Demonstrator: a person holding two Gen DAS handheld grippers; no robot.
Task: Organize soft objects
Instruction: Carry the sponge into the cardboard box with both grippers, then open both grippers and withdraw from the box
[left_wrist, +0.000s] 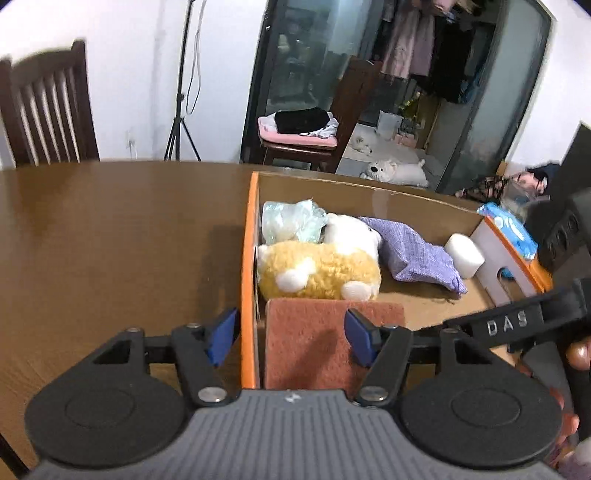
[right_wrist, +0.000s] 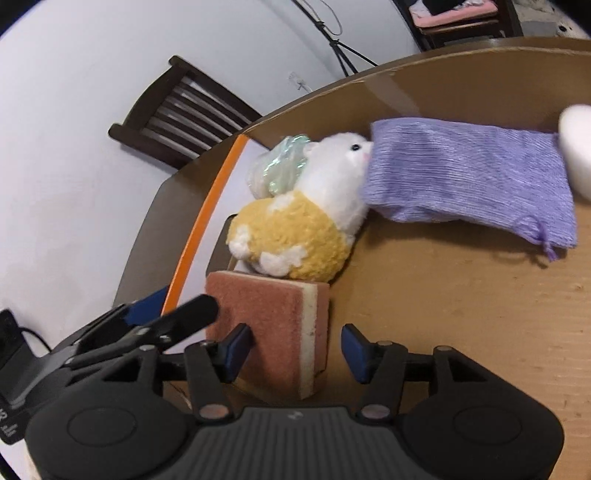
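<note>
An open cardboard box (left_wrist: 249, 258) with an orange rim holds the soft things. A sponge (left_wrist: 306, 332) with a red-brown scouring face stands on edge in the near left corner. Behind it lie a yellow and white plush toy (left_wrist: 321, 269), a crumpled plastic bag (left_wrist: 288, 221), a purple cloth (left_wrist: 413, 251) and a white block (left_wrist: 463, 254). My left gripper (left_wrist: 291, 338) is open, straddling the box wall and the sponge. My right gripper (right_wrist: 295, 350) is open around the sponge (right_wrist: 273, 317), its right pad clear of it. The plush toy (right_wrist: 295, 236) leans on the sponge's top.
The box sits on a brown wooden table (left_wrist: 110, 240). A blue tissue pack (left_wrist: 509, 229) lies on the box's right flap. A dark wooden chair (left_wrist: 44, 110) and a tripod (left_wrist: 181, 110) stand behind the table. The box floor (right_wrist: 461, 314) on the right is bare.
</note>
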